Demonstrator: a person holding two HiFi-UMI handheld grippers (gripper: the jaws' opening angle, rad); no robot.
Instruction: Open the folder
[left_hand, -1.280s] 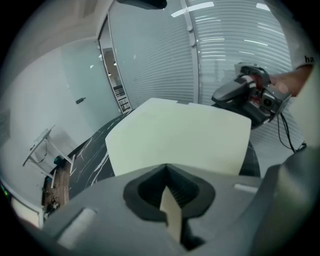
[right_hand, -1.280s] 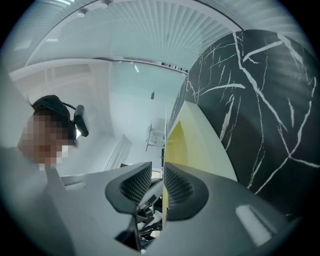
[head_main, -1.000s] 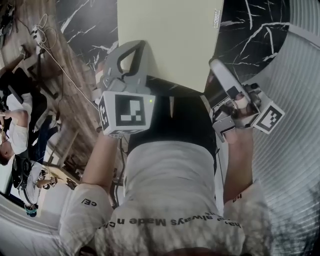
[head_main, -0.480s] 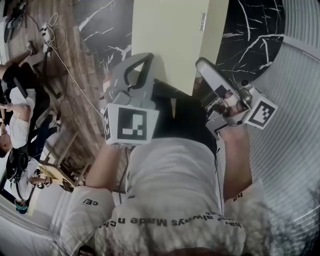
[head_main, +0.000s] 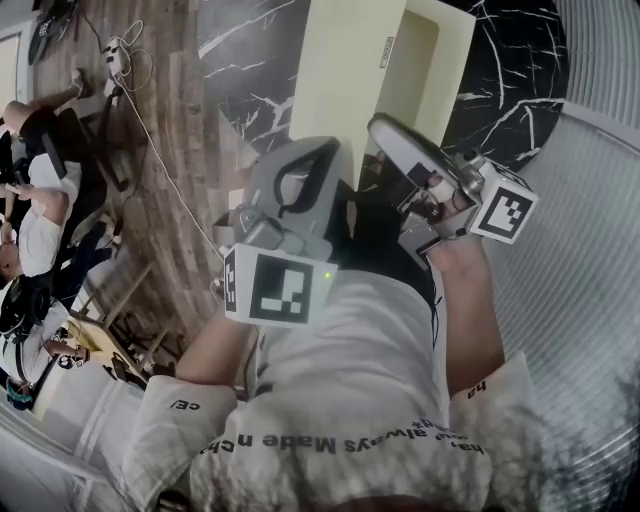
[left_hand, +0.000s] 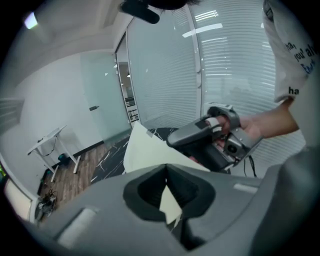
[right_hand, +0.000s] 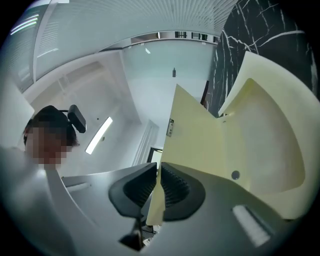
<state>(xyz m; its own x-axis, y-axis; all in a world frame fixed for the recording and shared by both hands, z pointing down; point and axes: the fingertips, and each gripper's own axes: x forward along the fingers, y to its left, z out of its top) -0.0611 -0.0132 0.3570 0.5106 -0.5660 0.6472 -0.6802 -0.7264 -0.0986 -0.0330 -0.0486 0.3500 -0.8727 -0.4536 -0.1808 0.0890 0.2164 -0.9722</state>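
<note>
Opened since a second ago, the folder now shows two leaves where one flat face stood. Its lower edge is hidden behind the left gripper and right gripper, and the print on its small edge label is illegible. Count: one folder, two grippers. The folder is pale yellow and sits upper centre in the head view, over a black marbled surface. Each gripper's jaws are pressed together on one leaf.

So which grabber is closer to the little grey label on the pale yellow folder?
Right. The right gripper pinches the pale yellow folder just below its small grey label; the left gripper pinches the folder's near edge further left.
</note>
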